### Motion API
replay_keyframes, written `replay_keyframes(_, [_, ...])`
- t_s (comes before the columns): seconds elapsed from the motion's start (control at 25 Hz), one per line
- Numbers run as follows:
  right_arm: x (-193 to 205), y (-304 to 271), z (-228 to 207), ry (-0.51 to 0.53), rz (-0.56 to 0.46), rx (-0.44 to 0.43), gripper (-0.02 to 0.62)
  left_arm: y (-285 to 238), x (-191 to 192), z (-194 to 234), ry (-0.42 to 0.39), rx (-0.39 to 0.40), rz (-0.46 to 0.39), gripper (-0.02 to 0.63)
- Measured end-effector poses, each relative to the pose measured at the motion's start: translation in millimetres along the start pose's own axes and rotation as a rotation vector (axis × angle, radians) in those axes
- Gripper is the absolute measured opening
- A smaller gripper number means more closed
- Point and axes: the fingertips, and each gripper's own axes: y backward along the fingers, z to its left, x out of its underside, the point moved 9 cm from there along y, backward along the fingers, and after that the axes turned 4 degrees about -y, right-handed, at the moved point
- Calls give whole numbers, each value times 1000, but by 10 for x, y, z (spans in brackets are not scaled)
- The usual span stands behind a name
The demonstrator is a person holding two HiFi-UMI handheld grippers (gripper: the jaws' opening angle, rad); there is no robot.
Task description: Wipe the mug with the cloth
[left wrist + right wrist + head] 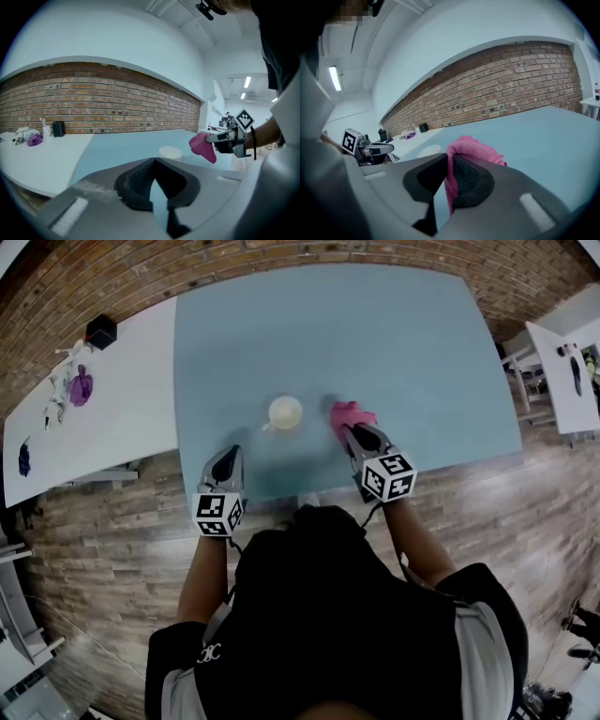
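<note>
A cream mug [284,412] stands upright on the blue table [375,334], near its front edge. Just right of it is a pink cloth [349,414], with my right gripper [352,432] shut on it. The right gripper view shows the cloth [474,149] pinched between the jaws and bunched above them, the mug [429,151] to its left. My left gripper [231,454] hangs left of the mug and nearer the table edge, apart from it. In the left gripper view its jaws [152,162] are shut with nothing between them, and the mug [170,152] and cloth [203,145] lie ahead.
A white table [122,418] adjoins the blue one on the left, carrying a black box [100,331] and small purple things [80,388]. Another white table [562,381] stands far right. A brick wall runs behind the tables, and the floor is wood.
</note>
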Motion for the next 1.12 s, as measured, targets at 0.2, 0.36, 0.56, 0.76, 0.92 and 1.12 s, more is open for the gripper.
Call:
replay_keyframes(0.2, [2, 121, 172, 21, -12, 19, 43, 141, 82, -40, 14, 26, -29, 6])
replay_keyframes(0.36, [19, 382, 349, 7, -27, 51, 43, 270, 162, -110, 37, 50, -69, 6])
replay_keyframes(0.56, [51, 724, 418, 18, -28, 97, 43, 333, 214, -270, 42, 82, -104, 6])
replay_keyframes(0.76, [21, 919, 277, 32, -26, 112, 43, 363, 194, -511, 62, 86, -128, 6])
replay_keyframes(0.92, [-59, 983, 42, 44, -59, 68, 43, 210, 126, -728, 58, 54, -128, 6])
replay_keyframes(1.12, [-142, 1202, -611, 121, -55, 10, 41, -118, -70, -1308, 79, -16, -154, 6])
